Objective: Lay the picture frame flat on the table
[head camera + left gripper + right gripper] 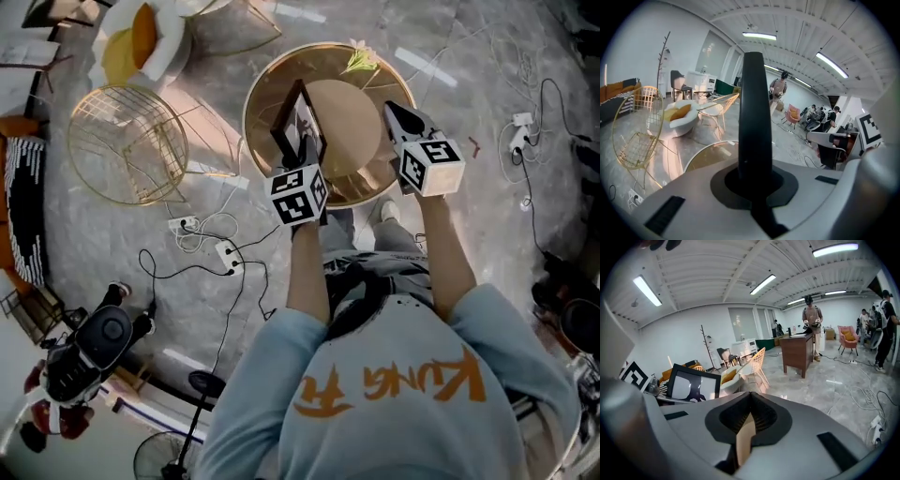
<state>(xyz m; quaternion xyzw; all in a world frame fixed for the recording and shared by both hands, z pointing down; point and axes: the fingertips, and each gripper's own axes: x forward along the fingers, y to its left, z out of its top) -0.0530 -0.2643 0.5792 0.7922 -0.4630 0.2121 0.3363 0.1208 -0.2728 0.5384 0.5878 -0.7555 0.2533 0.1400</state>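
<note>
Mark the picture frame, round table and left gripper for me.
picture frame (302, 120): head view, glass front.
round table (261, 94): head view, gold top by the left rim.
left gripper (309, 150): head view, jaw tips clamped on the frame.

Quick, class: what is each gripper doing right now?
Left gripper: closed on the picture frame.
Right gripper: closed, nothing held.

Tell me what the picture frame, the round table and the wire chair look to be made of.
Picture frame: black matte border, wood or plastic, hard to tell.
Round table: glossy gold outer ring, possibly metal or tinted glass; matte tan centre.
Wire chair: thin gold rods in open mesh, likely metal.
</note>
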